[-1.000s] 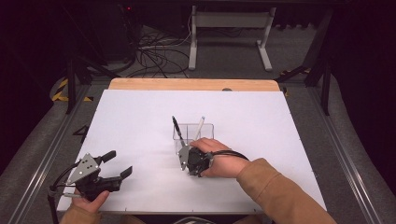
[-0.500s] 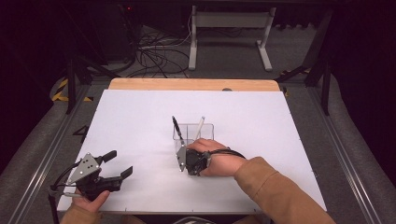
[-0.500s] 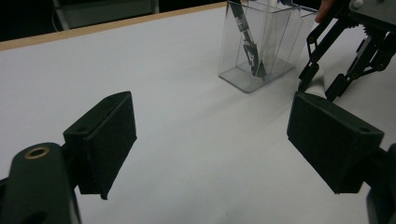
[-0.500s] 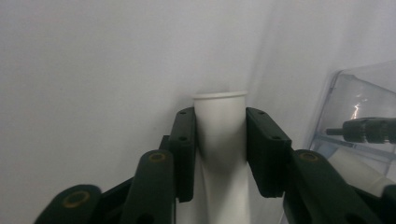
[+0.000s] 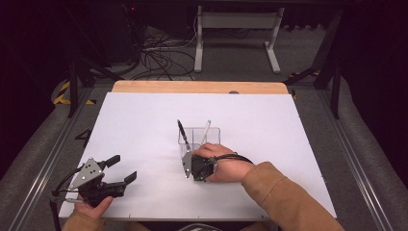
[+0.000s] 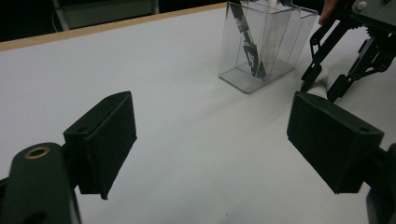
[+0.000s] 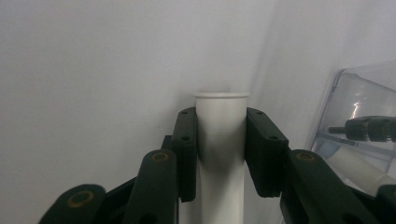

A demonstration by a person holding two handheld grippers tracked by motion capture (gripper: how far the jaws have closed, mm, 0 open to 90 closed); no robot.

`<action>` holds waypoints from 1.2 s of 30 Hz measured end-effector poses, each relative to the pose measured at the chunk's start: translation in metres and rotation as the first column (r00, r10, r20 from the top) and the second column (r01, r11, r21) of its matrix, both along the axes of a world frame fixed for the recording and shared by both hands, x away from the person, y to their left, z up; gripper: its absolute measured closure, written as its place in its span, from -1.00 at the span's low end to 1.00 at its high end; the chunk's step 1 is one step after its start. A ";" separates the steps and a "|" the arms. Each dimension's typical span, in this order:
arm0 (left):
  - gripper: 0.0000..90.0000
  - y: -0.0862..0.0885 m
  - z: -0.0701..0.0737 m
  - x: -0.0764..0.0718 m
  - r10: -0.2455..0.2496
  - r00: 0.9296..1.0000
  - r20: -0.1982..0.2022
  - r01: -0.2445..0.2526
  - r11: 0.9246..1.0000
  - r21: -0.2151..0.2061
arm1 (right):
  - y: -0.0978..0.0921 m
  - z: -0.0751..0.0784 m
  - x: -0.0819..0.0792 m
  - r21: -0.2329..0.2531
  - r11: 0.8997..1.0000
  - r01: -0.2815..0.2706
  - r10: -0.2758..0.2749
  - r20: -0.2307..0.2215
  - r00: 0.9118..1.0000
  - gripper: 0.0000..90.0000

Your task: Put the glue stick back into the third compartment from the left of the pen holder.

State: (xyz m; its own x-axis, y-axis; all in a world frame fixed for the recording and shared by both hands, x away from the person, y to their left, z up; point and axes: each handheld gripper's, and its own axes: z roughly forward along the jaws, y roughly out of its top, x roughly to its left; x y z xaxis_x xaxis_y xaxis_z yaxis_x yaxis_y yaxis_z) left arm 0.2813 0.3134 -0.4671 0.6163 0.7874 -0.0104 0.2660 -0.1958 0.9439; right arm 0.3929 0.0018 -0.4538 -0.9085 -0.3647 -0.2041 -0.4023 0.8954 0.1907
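Observation:
A clear plastic holder (image 5: 200, 138) stands mid-table with a black pen (image 5: 182, 132) and a white pen (image 5: 205, 131) leaning in it. Just in front of it, my right gripper (image 5: 191, 166) points down at the table. Its jaws (image 7: 220, 123) are shut on a white cylindrical marker (image 7: 222, 140), whose flared end sticks out past the pads. The left gripper view also shows the holder (image 6: 261, 46) and the right gripper (image 6: 348, 51). My left gripper (image 5: 123, 168) sits near the front left edge, open and with nothing between its pads (image 6: 105, 140).
The white table top (image 5: 269, 120) has a wooden strip along its far edge (image 5: 199, 87). Metal rails run down both sides. Beyond the table are cables and a stand's legs on the dark floor.

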 end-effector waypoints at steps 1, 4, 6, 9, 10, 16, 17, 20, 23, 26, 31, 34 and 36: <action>-0.64 0.000 0.000 0.000 0.000 1.000 0.002 0.000 1.000 -0.002 | 0.000 0.001 -0.001 0.001 1.000 0.002 -0.002 0.002 1.000 0.50; -0.64 0.000 0.000 0.000 0.000 1.000 0.000 0.000 1.000 -0.003 | -0.003 0.006 -0.002 0.028 1.000 0.011 -0.011 0.011 1.000 0.51; -0.64 0.000 0.000 0.000 0.000 1.000 0.000 0.000 1.000 -0.003 | -0.005 0.011 -0.002 0.055 0.998 0.014 -0.015 0.012 1.000 0.51; -0.63 0.000 0.000 0.000 0.000 1.000 0.002 0.000 1.000 -0.003 | -0.009 0.018 -0.005 0.082 0.996 0.037 -0.037 0.007 0.999 0.51; -0.64 -0.001 0.000 0.000 0.000 1.000 0.002 0.000 1.000 -0.002 | -0.010 0.020 -0.005 0.096 0.994 0.041 -0.042 0.006 0.999 0.51; -0.64 -0.001 0.000 0.000 -0.001 1.000 0.000 0.001 1.000 -0.003 | -0.017 0.031 -0.009 0.156 0.986 0.051 -0.052 -0.001 0.999 0.51; -0.63 -0.001 0.000 0.000 0.000 1.000 0.002 0.000 1.000 -0.002 | -0.018 0.033 -0.009 0.163 0.985 0.058 -0.058 -0.008 0.998 0.51; -0.64 -0.001 0.000 0.000 -0.002 1.000 -0.001 0.002 1.000 -0.003 | -0.021 0.037 -0.010 0.182 0.981 0.063 -0.063 -0.005 0.998 0.51; -0.63 -0.001 0.000 0.000 0.000 1.000 0.002 0.000 1.000 -0.003 | -0.023 0.040 -0.010 0.198 0.978 0.070 -0.070 -0.006 0.998 0.51; -0.63 0.000 0.000 0.000 0.000 1.000 0.001 0.000 1.000 -0.004 | -0.025 0.043 -0.011 0.222 0.973 0.071 -0.071 -0.007 0.997 0.51; -0.63 -0.001 0.000 0.000 0.003 1.000 -0.003 -0.003 1.000 -0.013 | -0.031 0.053 -0.013 0.303 0.949 0.093 -0.090 -0.022 0.996 0.50; -0.63 -0.001 0.000 0.000 0.002 1.000 -0.002 -0.002 1.000 -0.014 | -0.036 0.060 -0.014 0.358 0.926 0.115 -0.106 -0.045 0.993 0.50; -0.63 -0.001 0.000 0.000 0.002 1.000 -0.001 -0.002 1.000 -0.014 | -0.038 0.063 -0.014 0.390 0.913 0.124 -0.114 -0.050 0.992 0.50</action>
State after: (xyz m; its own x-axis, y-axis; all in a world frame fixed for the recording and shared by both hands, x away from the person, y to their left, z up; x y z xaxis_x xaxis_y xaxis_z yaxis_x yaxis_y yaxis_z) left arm 0.2811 0.3125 -0.4673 0.6144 0.7887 -0.0222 0.2674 -0.1817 0.9463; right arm 0.3787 -0.0367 -0.3908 -0.9470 -0.1493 -0.2843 -0.2877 0.7880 0.5444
